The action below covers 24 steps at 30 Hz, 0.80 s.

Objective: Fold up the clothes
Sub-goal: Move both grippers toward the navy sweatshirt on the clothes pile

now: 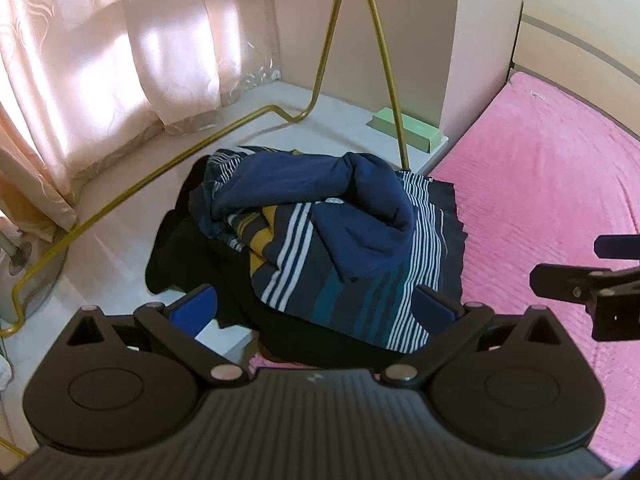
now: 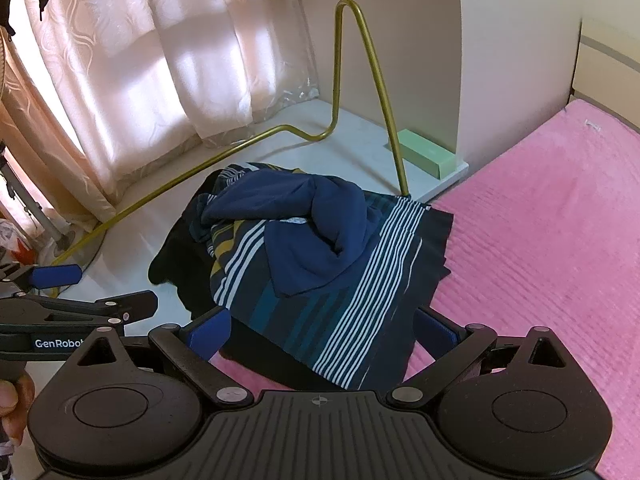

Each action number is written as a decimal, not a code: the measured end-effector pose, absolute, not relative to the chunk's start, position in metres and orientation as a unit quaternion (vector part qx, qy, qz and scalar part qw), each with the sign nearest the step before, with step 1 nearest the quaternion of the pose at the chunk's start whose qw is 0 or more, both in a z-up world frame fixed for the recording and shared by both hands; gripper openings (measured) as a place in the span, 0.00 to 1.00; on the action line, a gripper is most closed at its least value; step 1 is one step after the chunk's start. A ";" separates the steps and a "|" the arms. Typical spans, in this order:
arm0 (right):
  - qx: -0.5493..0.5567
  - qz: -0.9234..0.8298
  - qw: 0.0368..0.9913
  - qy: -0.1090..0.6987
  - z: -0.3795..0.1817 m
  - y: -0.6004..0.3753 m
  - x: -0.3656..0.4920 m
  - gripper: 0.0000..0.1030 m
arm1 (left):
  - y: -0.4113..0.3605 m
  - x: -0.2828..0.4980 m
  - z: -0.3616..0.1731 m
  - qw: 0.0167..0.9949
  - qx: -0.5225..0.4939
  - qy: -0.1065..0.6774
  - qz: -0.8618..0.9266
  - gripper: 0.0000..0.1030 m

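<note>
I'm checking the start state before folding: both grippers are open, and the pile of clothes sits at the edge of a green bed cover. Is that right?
Not quite: the bed cover is pink, not green, as the right wrist view shows. The rest holds: left gripper and right gripper are open, and the pile of clothes sits at its edge.

Black claw (image 1: 316, 308), blue pads (image 1: 196, 308), silver screws

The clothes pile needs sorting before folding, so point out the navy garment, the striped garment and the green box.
navy garment (image 1: 360, 216), left wrist view, its bunched middle.
striped garment (image 2: 352, 320), right wrist view, white-striped panel.
green box (image 2: 428, 154), right wrist view, top face.
</note>
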State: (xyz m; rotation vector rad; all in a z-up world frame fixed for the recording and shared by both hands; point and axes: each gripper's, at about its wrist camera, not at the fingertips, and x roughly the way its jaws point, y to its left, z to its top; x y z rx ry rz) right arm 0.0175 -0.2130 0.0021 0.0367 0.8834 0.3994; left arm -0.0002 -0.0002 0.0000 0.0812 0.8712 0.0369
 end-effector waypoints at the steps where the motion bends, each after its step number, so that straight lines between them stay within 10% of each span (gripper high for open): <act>1: 0.018 0.191 0.884 0.426 0.002 -0.213 0.017 0.97 | -0.001 -0.001 0.000 0.905 0.039 0.423 0.016 0.99; 24: 0.018 0.193 0.882 0.429 -0.003 -0.234 0.028 0.97 | -0.013 0.005 -0.014 0.900 0.031 0.434 -0.016 0.99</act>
